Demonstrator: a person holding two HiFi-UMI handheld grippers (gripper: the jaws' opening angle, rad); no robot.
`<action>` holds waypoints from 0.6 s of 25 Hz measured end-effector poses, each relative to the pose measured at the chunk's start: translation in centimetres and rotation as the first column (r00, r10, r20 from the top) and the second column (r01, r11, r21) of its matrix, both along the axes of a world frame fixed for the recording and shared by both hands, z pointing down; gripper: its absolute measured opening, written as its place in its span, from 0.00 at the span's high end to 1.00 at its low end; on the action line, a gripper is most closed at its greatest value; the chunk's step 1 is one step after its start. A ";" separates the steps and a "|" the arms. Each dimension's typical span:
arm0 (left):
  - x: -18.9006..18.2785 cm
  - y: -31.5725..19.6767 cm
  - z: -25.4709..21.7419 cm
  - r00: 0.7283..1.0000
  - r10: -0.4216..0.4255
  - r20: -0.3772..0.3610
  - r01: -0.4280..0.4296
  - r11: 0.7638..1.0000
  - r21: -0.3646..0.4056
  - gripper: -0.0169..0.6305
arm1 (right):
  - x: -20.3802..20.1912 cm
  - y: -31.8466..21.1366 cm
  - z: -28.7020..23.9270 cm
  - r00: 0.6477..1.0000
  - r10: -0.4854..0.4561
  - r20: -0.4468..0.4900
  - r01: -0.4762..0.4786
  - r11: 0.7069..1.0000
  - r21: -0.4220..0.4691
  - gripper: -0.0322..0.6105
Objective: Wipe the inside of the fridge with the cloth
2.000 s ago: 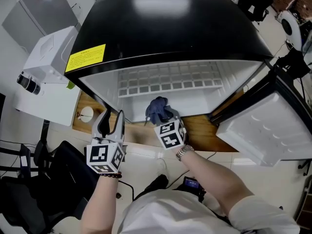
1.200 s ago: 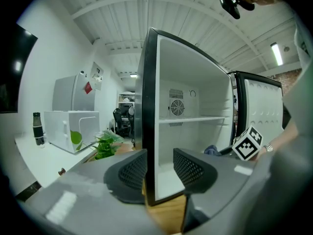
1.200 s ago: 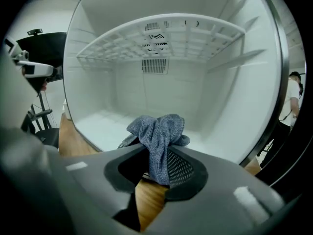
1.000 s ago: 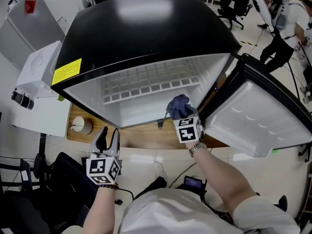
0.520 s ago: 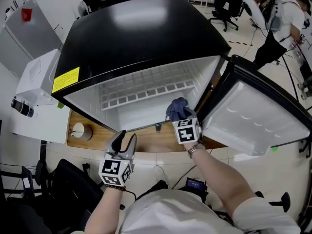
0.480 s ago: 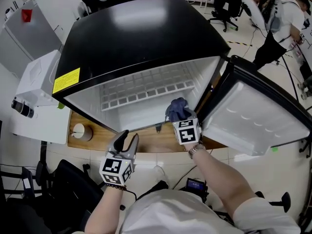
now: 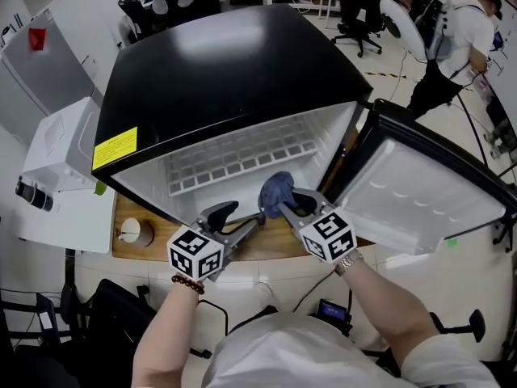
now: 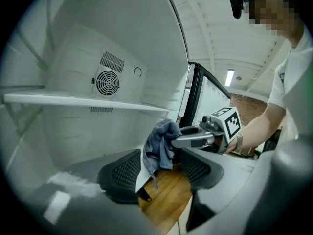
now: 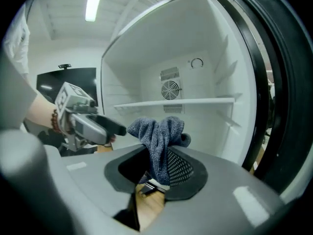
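Fridge (image 7: 226, 63): black casing, white inside; door (image 7: 420, 192) stands open at the right of the head view
Cloth (image 7: 277, 191): grey-blue, bunched, at the fridge mouth, below the shelf (image 9: 176, 102) and above the wooden base (image 7: 266, 245)
Right gripper (image 9: 156, 168): jaws narrow, clamped on the cloth; the top of the cloth puffs out above the pads, its tail hangs below them
Left gripper (image 8: 164, 173): jaws wide, having just been opening; the tail of the cloth shows in the gap between them (pads not pressing on it)
Grippers together: tips near each other at the cloth, each reaching in from its own side
Back wall: round fan grille (image 8: 107, 82) above the shelf
Surroundings: white appliance (image 7: 60, 152) left of the fridge; person (image 7: 460, 27) standing at upper right
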State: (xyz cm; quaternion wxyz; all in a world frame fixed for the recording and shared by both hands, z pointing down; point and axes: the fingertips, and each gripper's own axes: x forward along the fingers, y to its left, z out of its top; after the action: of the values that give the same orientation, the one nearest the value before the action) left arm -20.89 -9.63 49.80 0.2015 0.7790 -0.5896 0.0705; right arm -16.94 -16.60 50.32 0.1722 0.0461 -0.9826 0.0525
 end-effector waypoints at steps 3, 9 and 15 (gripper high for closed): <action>1.2 -0.6 -1.2 0.993 0.111 -0.043 -0.109 0.993 0.040 0.52 | 0.8 2.5 -2.8 0.989 -0.140 0.054 0.141 0.990 -0.020 0.79; 4.5 -0.4 -4.4 0.932 0.330 -0.152 -0.313 0.941 0.125 0.47 | 3.1 6.1 -6.0 0.928 -0.363 0.081 0.366 0.930 -0.031 0.79; 7.1 0.9 -5.6 0.841 0.486 -0.238 -0.464 0.874 0.144 0.49 | 4.7 8.3 -6.6 0.865 -0.501 0.024 0.501 0.865 -0.038 0.79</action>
State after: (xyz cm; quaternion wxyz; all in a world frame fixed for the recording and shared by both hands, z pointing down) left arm -13.75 -8.74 44.16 0.2235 0.9104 -0.3479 -0.0111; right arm -12.21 -8.32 43.74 0.1744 -0.2144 -0.9607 0.0275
